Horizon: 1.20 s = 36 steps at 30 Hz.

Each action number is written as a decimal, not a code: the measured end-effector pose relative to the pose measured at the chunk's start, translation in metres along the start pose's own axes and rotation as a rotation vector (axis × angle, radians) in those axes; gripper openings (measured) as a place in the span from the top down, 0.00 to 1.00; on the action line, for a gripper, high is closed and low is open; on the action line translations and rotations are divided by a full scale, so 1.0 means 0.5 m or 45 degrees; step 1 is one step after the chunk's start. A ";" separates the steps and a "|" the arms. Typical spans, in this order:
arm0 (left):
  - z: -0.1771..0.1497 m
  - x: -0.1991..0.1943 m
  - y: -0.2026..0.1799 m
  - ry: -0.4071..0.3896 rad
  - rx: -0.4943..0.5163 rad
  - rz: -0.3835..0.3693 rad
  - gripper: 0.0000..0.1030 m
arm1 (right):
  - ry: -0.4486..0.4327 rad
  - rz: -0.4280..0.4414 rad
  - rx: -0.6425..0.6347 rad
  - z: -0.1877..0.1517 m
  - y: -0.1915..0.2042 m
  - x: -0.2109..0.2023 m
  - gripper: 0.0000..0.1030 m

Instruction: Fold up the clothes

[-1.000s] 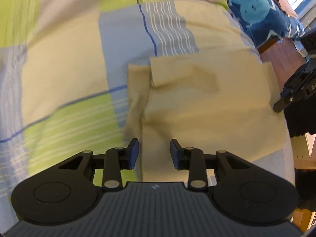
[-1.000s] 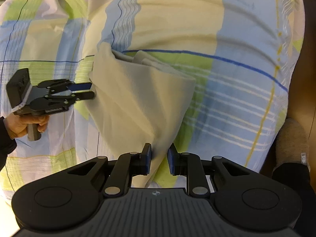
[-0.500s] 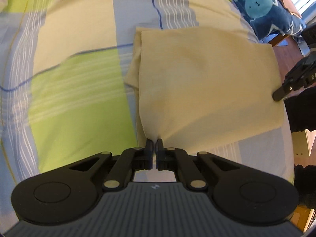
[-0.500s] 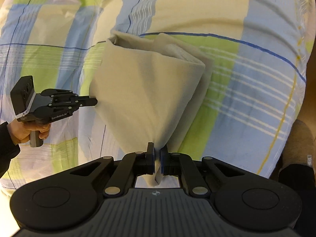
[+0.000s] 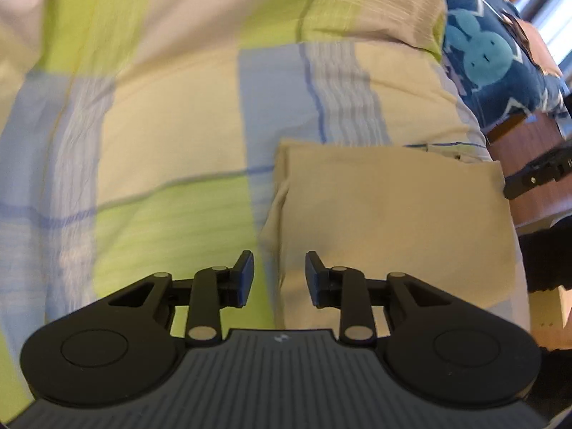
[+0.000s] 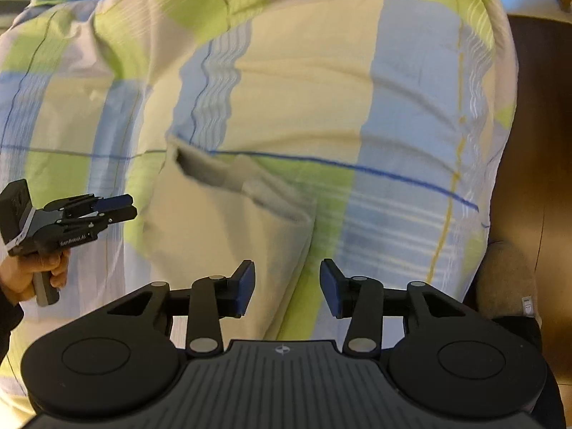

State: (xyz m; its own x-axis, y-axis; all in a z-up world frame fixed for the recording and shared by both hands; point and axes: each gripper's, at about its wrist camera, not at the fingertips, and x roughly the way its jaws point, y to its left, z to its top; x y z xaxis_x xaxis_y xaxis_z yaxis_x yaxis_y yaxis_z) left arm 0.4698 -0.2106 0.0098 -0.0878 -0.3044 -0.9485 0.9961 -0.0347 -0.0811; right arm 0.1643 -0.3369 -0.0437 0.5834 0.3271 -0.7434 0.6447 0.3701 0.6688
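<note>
Left wrist view: the left gripper has its jaws apart and empty above the near edge of the folded beige cloth rectangle lying on the plaid yellow-green-blue bedsheet. Right wrist view: the right gripper likewise stands apart, empty. Pinch all layers evenly at matching corners.

Bed: carries one folded cloth, lying flat near the bed's edge. Left gripper: above the cloth's near left corner, fingers spread, one on either side of the cloth's left edge, holding nothing. Right gripper: over the opposite near corner of the cloth, fingers apart, holding nothing. Cushion: beyond the bed's far right corner in the left wrist view. A hand grips the left gripper's handle, left of the cloth in the right wrist view.
</note>
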 end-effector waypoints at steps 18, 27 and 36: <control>0.046 0.070 -0.039 -0.128 -0.029 0.148 0.96 | -0.012 -0.145 -0.152 0.008 0.020 0.008 0.92; -0.005 0.015 0.001 -0.263 -0.280 0.298 0.73 | -0.100 -0.202 -0.232 0.015 0.032 -0.037 0.76; -0.137 -0.024 -0.060 -0.285 -0.300 0.346 0.70 | -0.101 -0.227 -0.809 0.038 0.120 0.050 0.67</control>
State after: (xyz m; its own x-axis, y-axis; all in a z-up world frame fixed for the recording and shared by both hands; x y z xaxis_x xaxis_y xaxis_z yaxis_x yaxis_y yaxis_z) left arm 0.4417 -0.1405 0.0028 0.2047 -0.4728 -0.8571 0.9555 0.2864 0.0702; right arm 0.2270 -0.3228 -0.0222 0.5449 0.1572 -0.8237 0.3322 0.8614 0.3842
